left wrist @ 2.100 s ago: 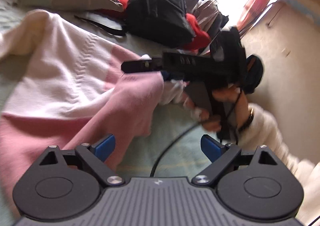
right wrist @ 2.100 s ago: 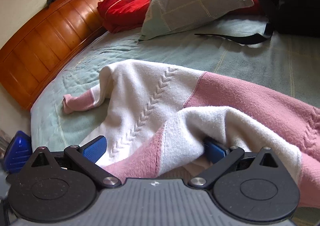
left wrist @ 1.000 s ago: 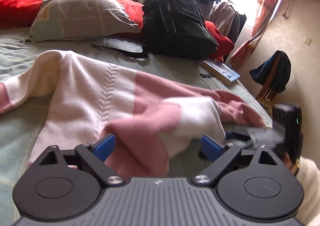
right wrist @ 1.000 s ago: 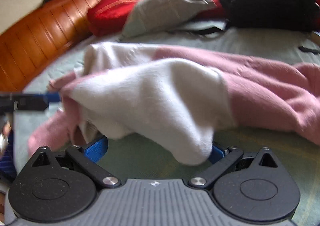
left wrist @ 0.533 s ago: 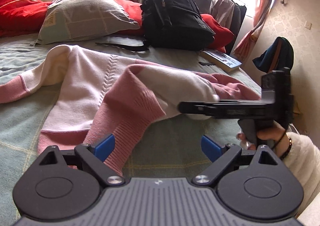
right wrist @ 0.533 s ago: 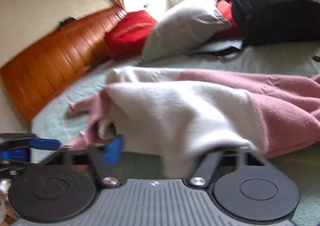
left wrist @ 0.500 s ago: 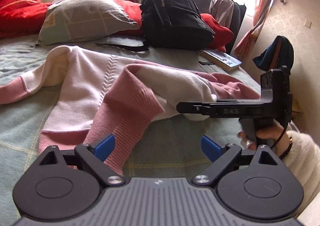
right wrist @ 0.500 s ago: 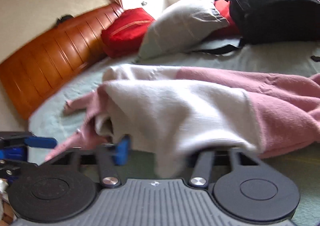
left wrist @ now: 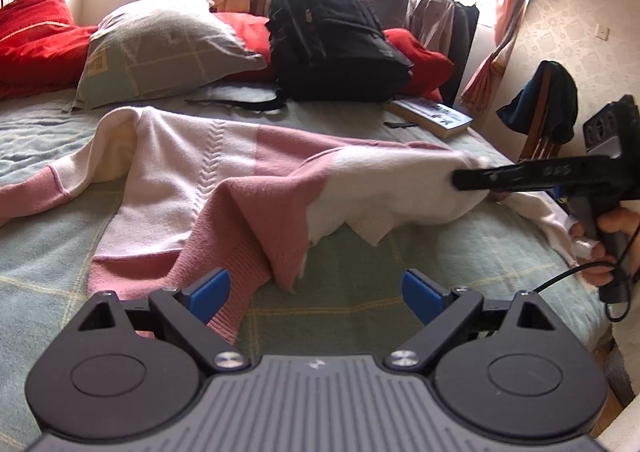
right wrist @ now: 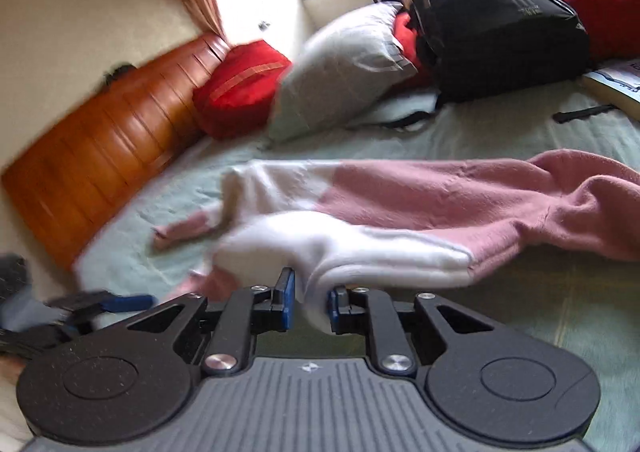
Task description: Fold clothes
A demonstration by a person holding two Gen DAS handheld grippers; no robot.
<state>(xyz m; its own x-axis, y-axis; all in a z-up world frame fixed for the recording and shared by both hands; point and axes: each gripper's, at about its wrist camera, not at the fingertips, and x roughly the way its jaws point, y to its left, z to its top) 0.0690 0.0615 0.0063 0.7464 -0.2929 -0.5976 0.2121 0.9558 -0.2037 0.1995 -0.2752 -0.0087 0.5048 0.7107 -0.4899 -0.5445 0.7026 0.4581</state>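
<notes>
On my right wrist view, the right gripper (right wrist: 310, 304) has just been closing and now pinches a white fold of the sweater (right wrist: 360, 248), the cloth bunched between its blue pads (right wrist: 287, 298). From my left wrist view the same gripper (left wrist: 470, 180) shows side-on at the right of the frame, its black fingers reaching into the white part of the sweater (left wrist: 248, 172) and holding that part lifted off the bed (left wrist: 360, 292), so the knit hangs in a slack drape below it. A hand (left wrist: 608, 244) wraps the grip, with a cable trailing beneath.

My left gripper (left wrist: 316, 290) hangs low over the near edge of the bed with its jaws wide apart and nothing between them; the pink ribbed hem lies just beside its left pad (left wrist: 208, 290).

The sweater, white and pink, sprawls across the green bedspread: one sleeve with a pink cuff runs out to the left, the body lies flat in the middle, and the raised part stretches toward the right gripper.

Behind it sit a grey pillow (left wrist: 160, 48), red cushions (left wrist: 32, 36), a black backpack (left wrist: 332, 48) and a book (left wrist: 434, 112). A wooden headboard (right wrist: 104, 140) shows in my right wrist view.
</notes>
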